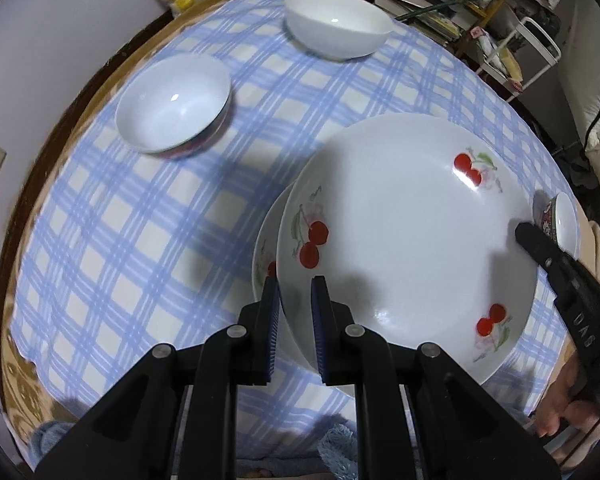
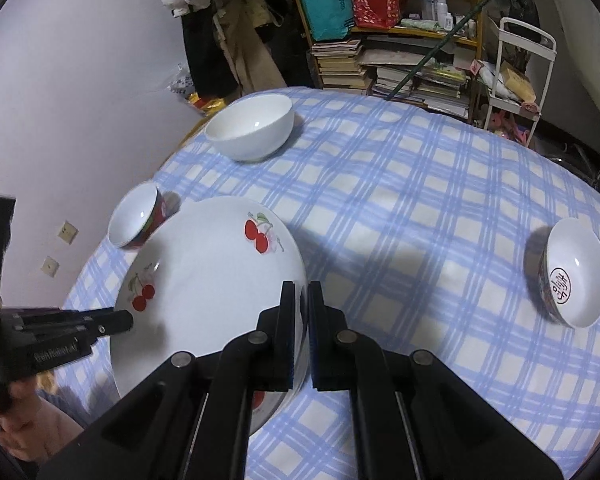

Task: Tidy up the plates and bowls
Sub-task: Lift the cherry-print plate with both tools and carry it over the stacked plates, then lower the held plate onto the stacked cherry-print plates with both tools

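While both grippers clamp opposite rims of one cherry-patterned plate (image 1: 412,240), left gripper (image 1: 296,308) and right gripper (image 2: 301,320) fingers closed on it, a second plate (image 1: 266,256) lies beneath. Three bowls sit on the checked counter (image 2: 400,200): white bowl (image 2: 250,126), red-sided bowl (image 2: 138,216), lettered bowl (image 2: 576,272).

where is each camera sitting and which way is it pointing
Left wrist: on the left gripper, looking steeply down at the cherry plate it grips by the rim; the right gripper and a hand show.
Right wrist: on the right gripper, angled down across the checked cloth, clamped on the plate's opposite rim; the left gripper shows.
Shared: the plate, white bowl, red-sided bowl, patterned bowl, bookshelf.
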